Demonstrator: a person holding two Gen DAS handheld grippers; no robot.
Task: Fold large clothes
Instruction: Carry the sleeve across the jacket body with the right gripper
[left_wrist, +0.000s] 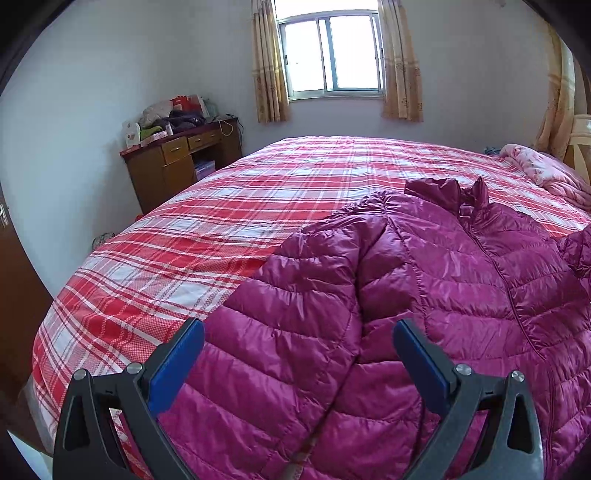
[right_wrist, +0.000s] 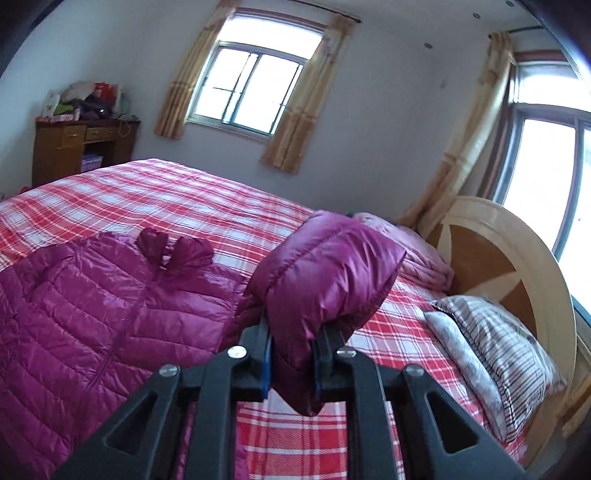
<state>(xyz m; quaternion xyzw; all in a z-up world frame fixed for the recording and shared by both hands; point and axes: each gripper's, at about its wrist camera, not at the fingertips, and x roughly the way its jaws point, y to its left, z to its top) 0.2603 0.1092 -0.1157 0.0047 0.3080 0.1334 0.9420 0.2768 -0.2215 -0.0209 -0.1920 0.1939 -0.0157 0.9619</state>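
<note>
A magenta quilted puffer jacket (left_wrist: 424, 288) lies front up on the red plaid bedspread (left_wrist: 207, 221), zipped, collar toward the far side. My left gripper (left_wrist: 299, 332) hovers open just above the jacket's left sleeve (left_wrist: 295, 314), blue pads wide apart with nothing pinched. In the right wrist view my right gripper (right_wrist: 293, 332) is shut on the jacket's other sleeve (right_wrist: 325, 269), which is lifted off the bed and bulges over the fingers. The jacket's body (right_wrist: 92, 306) lies flat to the left of it.
A striped pillow (right_wrist: 495, 354) and a wooden headboard (right_wrist: 491, 258) stand at the right. A folded pink quilt (left_wrist: 546, 173) lies near the headboard. A cluttered wooden desk (left_wrist: 181, 158) stands by the far left wall. The bedspread's left half (left_wrist: 166, 251) is bare.
</note>
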